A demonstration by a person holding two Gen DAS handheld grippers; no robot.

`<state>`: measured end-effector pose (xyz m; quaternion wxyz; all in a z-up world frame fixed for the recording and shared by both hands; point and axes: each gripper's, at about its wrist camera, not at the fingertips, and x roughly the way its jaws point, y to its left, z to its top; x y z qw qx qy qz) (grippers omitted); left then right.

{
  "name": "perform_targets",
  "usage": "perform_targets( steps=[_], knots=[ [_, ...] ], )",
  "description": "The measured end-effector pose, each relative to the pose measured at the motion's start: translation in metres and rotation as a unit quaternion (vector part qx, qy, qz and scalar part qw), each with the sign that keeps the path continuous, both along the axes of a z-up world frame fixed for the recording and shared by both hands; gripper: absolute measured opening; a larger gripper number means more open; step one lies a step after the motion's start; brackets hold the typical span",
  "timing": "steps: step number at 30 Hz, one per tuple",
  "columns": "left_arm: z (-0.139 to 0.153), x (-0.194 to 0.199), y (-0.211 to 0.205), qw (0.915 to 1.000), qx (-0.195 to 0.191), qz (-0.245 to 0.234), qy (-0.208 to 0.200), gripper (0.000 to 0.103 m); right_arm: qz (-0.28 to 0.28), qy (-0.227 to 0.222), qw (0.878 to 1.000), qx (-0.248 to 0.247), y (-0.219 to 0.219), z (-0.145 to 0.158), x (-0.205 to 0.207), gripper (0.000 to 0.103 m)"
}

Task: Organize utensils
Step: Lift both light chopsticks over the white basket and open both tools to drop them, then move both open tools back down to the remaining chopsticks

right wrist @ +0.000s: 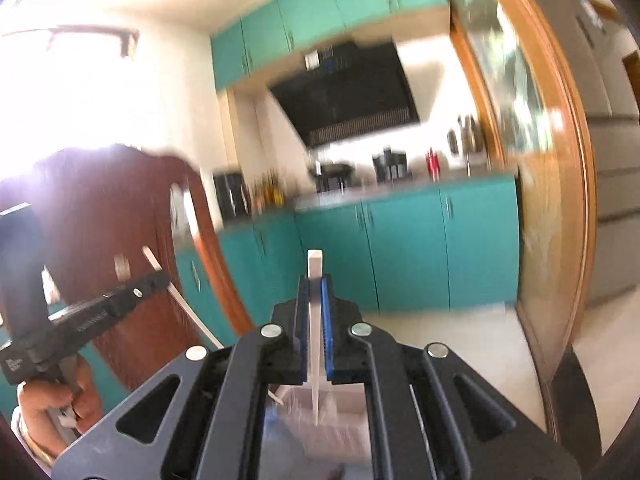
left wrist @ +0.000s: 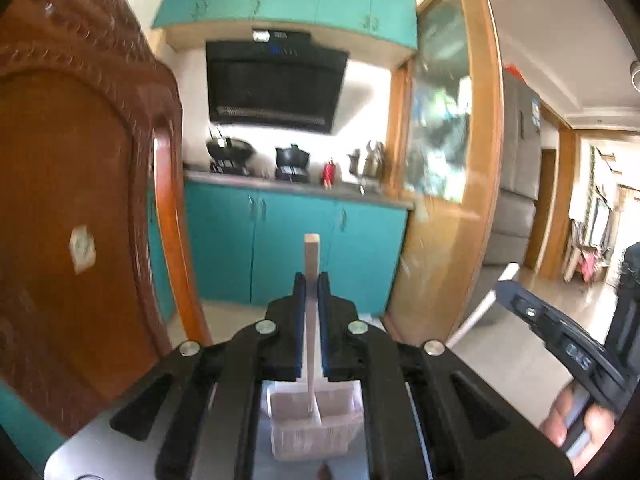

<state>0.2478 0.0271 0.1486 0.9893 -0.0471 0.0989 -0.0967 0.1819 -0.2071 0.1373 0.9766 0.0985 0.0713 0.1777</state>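
- Left gripper [left wrist: 311, 280]: jaws pinched on a pale chopstick [left wrist: 311, 264]; stick upright, its lower tip over a white slotted basket [left wrist: 312, 436] beneath the gripper
- Right gripper [right wrist: 315, 284]: jaws pinched on a second white chopstick [right wrist: 315, 268], upright above the same basket [right wrist: 340, 432]
- Background: teal cabinets [left wrist: 288, 240]; carved wooden chair [left wrist: 80, 200]; black range hood [left wrist: 272, 84]

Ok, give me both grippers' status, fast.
Left gripper: shut on a pale chopstick.
Right gripper: shut on a white chopstick.
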Motion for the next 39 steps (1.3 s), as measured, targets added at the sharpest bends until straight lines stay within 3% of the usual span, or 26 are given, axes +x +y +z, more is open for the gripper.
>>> perform_targets(
  steps=[2,4,6,11,16,18,21,22,28,31,34,35,37,39],
  knots=[
    [-0.009,0.02,-0.007,0.9998,0.015,0.013,0.002,0.007,-0.019,-0.012,1.0,-0.006,0.004,0.003,0.01,0.007],
    [-0.032,0.043,-0.013,0.9988,0.031,0.026,0.03,0.007,-0.032,-0.001,0.999,-0.015,0.01,-0.007,0.023,0.007],
    [-0.06,0.057,-0.014,0.9974,0.028,0.023,0.062,0.007,-0.04,0.022,0.999,-0.025,0.015,-0.025,0.036,0.007],
    [-0.1,0.065,-0.011,0.9945,0.024,0.026,0.099,0.007,-0.044,0.06,0.996,-0.043,0.024,-0.071,0.058,0.007],
    [-0.109,0.053,-0.013,0.9936,0.048,0.028,0.099,0.008,-0.05,0.083,0.994,-0.042,0.023,-0.093,0.056,0.007],
    [-0.107,0.047,-0.015,0.994,0.051,0.024,0.094,0.013,-0.056,0.093,0.993,-0.038,0.018,-0.095,0.054,0.008],
    [-0.101,0.027,-0.016,0.9953,0.046,0.02,0.084,0.032,-0.063,0.087,0.994,-0.024,0.008,-0.096,0.04,0.024],
    [-0.099,0.018,-0.015,0.9957,0.042,0.018,0.081,0.034,-0.063,0.083,0.994,-0.02,0.006,-0.095,0.032,0.029],
    [-0.102,-0.042,-0.004,0.9973,0.037,0.002,0.063,0.034,-0.055,0.036,0.998,0.006,-0.023,-0.088,-0.043,0.031],
    [-0.143,-0.053,-0.001,0.9932,0.033,-0.019,0.11,0.034,-0.04,0.046,0.998,0.004,-0.03,-0.109,-0.072,0.031],
    [-0.203,-0.032,-0.003,0.9791,0.018,-0.04,0.199,0.034,-0.022,0.123,0.991,-0.036,-0.019,-0.151,-0.06,0.031],
    [-0.227,-0.022,-0.003,0.9703,0.009,-0.047,0.237,0.034,-0.01,0.17,0.984,-0.055,-0.012,-0.171,-0.045,0.031],
    [-0.264,-0.009,-0.005,0.9575,0.007,-0.046,0.285,0.034,0.017,0.262,0.962,-0.071,0.001,-0.209,-0.016,0.031],
    [-0.288,-0.004,-0.003,0.9475,0.016,-0.033,0.318,0.034,0.05,0.358,0.928,-0.091,0.018,-0.253,0.011,0.031]
  ],
)
